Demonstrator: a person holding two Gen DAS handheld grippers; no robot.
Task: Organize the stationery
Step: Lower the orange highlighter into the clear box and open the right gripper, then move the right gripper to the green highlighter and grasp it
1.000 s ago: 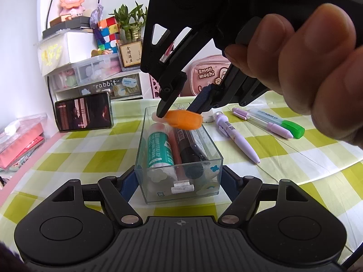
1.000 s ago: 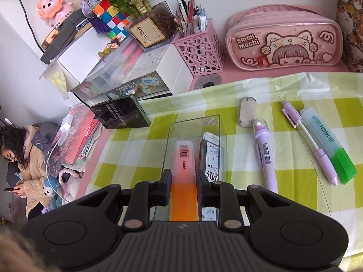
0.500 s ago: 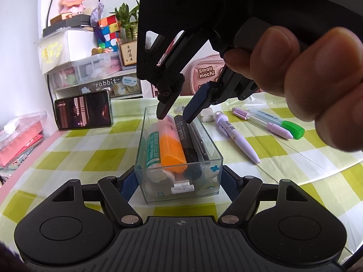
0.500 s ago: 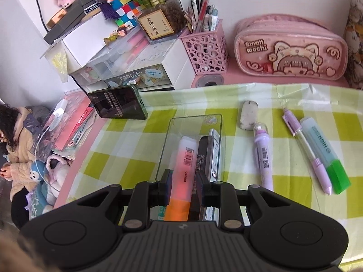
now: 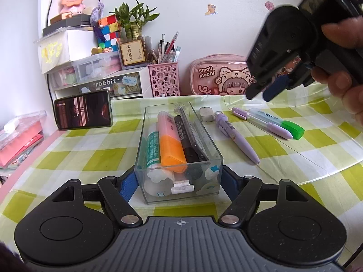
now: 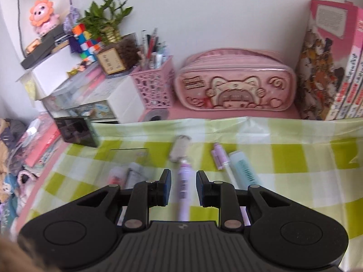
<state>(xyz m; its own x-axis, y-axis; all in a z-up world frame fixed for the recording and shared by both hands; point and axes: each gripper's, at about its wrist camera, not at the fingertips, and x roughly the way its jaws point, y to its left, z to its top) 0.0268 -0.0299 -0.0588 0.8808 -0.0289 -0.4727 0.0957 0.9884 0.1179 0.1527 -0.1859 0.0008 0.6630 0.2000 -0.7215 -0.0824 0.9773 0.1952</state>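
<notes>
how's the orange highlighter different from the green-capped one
The orange highlighter lies inside the clear box, packed among other pens; the green-capped highlighter lies loose on the checked cloth beside a lilac pen. The first has a pink body, the second pale blue. Both lie flat.

Clear, glossy plastic organizer box (image 5: 179, 158) holding a smooth orange-and-pink plastic highlighter (image 5: 169, 141); checked tablecloth (image 5: 90, 154) under a shiny transparent film; glossy pink vinyl-like pencil case (image 5: 217, 79); matt black plastic gripper bodies with ribbed grey housing.
</notes>
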